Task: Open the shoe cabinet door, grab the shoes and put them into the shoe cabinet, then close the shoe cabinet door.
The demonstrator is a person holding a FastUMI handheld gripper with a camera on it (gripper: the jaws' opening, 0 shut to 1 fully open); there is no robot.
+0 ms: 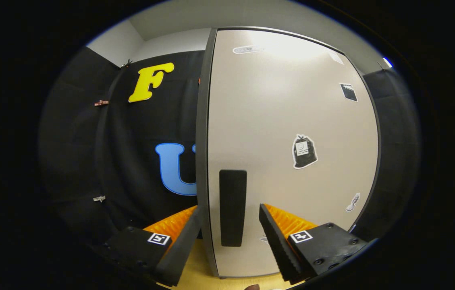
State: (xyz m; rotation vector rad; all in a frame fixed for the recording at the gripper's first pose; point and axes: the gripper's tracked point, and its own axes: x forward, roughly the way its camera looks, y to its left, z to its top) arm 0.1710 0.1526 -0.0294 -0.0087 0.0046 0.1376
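Facing the shoe cabinet door [291, 121] square on, the gripper [229, 225] lines up at its free edge. The pale door panel rises tall ahead, its dark vertical edge [202, 141] running top to bottom just inside the left finger [183, 245]. Beyond that edge hangs the booth wall [138, 161]. Now the handle [233, 207]: a dark upright bar, long axis vertical, set on the door face just beside the edge. It stands right between the two fingers, the right finger [275, 241] out on the door side, the left finger around the edge side. The jaws are spread wide, clear of the handle on both flanks, pressing on nothing. Judging from this, the door looks barely ajar or shut, and the coming move calls for closing across that upright bar, then swinging. A few stickers [304, 151] dot the panel. No shoes in sight here.
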